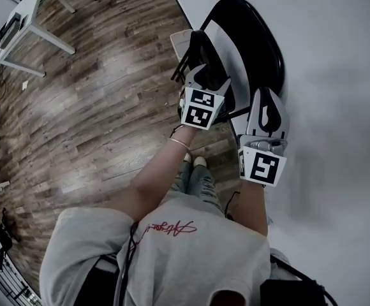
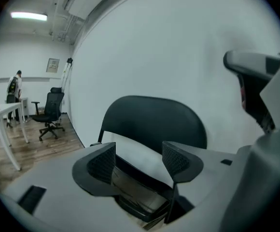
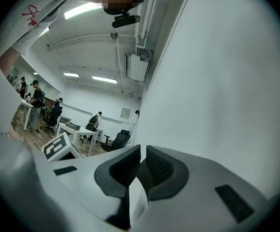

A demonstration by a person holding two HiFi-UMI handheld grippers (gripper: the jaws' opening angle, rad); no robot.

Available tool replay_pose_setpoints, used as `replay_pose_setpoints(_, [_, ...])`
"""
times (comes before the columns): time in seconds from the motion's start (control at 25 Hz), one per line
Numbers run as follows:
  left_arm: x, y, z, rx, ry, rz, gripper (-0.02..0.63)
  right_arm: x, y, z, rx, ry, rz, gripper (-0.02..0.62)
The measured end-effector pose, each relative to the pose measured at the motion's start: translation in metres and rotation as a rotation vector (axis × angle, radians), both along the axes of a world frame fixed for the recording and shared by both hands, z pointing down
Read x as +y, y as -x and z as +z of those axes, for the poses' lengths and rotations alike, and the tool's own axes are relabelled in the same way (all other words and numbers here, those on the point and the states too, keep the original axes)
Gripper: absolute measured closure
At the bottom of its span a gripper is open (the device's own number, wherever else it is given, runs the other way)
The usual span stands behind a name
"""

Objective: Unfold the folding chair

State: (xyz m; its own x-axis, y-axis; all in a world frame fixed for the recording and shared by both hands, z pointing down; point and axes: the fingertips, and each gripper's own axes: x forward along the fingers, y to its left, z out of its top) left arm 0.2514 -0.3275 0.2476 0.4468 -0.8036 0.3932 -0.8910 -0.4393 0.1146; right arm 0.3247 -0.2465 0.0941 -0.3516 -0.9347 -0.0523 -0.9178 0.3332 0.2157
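Chair [image 1: 265,50]: folded flat and upright against the white wall [image 1: 338,75], feet on the wood floor [image 1: 96,94], directly ahead of the person.
Left gripper [image 2: 139,156]: jaws wide apart and gripping nothing. The seat [image 2: 135,187] edge sits low between them, with the pads clear of it.
Right gripper [image 3: 142,166]: jaws drawn together, empty, just beside the wall to the chair's right.
Handling: judged to be a stiff tube frame with a hard, glossy seat and back [image 2: 152,117]. It looks moderately heavy, is likely slippery under the pads, and the hinge may bind.
Hold: the seat's edge suits the left jaws; the back's rim or a side tube suits the right.
Room: the wall is tight behind and to the right. There is open floor to the left and towards the person, and the bench [image 1: 29,18] is well apart.
Risk: the feet may skid on the floor as the seat swings down.
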Motion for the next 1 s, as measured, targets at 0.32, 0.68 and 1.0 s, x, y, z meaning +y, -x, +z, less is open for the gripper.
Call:
replay_pose_setpoints(0.32, [-0.016,-0.067,0.062,-0.635,-0.287,0.769,0.293,0.000,-0.029,0.024,0.021,0.001,-0.059,0.571])
replay_pose_setpoints(0.68, [-0.001,-0.048,0.138,-0.997,-0.118,1.482,0.290,-0.021,-0.026,0.029,0.053,0.007,-0.133,0.571])
replay_pose_setpoints(1.0, [0.000,-0.007,0.157,-1.160,-0.069,1.877,0.288,-0.028,-0.002,0.046,0.067,0.045,-0.084,0.571])
